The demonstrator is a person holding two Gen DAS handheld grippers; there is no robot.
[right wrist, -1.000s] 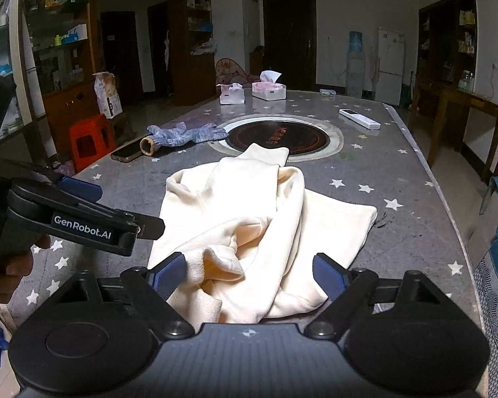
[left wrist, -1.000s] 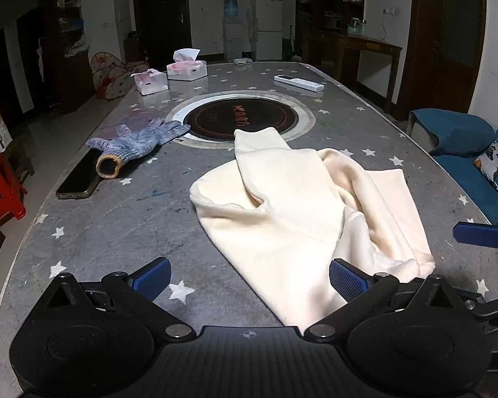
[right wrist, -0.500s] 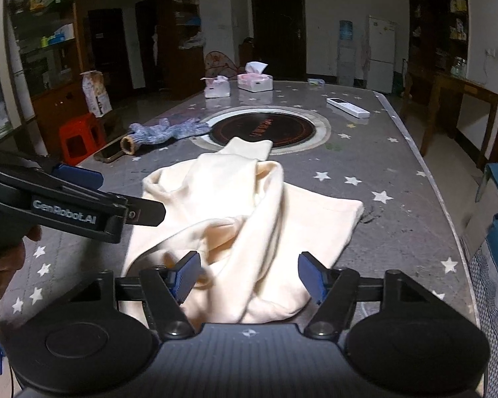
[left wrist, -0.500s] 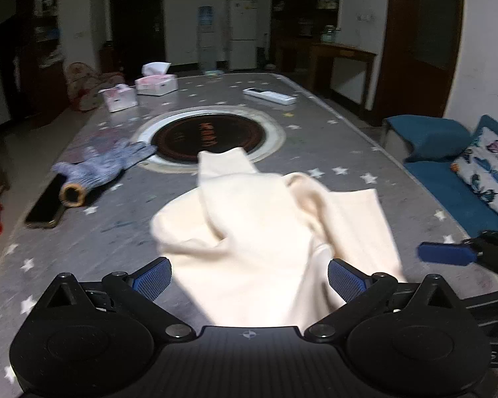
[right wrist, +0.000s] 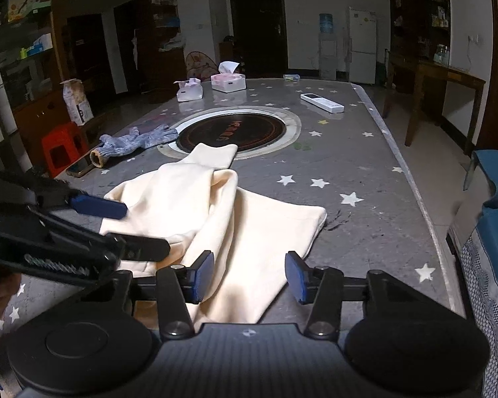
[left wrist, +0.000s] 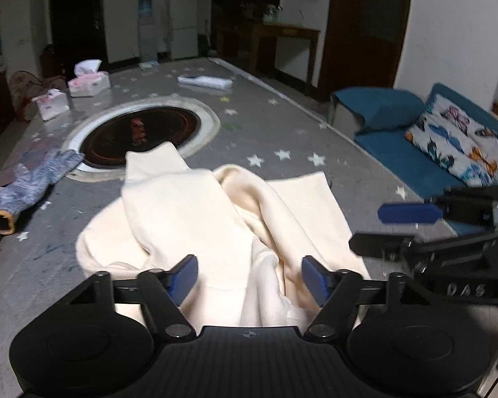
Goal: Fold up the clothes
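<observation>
A cream sweatshirt (left wrist: pixel 189 219) lies crumpled on the grey star-patterned table (left wrist: pixel 282 126), one sleeve reaching toward the round black inset. My left gripper (left wrist: pixel 249 280) is over the garment's near edge, partly open, with bunched cloth between its blue fingers. In the right wrist view the same garment (right wrist: pixel 215 205) runs under my right gripper (right wrist: pixel 249 277), also partly open with a fold of cloth in the gap. Each gripper shows in the other's view, the right gripper (left wrist: pixel 408 214) at the right and the left gripper (right wrist: pixel 96 205) at the left.
A blue-grey knit glove (right wrist: pixel 136 139) and a phone (right wrist: pixel 79 167) lie at the table's left. Two tissue boxes (right wrist: pixel 227 81) and a white remote (right wrist: pixel 322 102) sit at the far end. A blue sofa (left wrist: pixel 415 152) runs along the right edge.
Both grippers have moved forward over the garment's near edge, and their fingers have narrowed around the cloth. The garment's near part has bunched up.
</observation>
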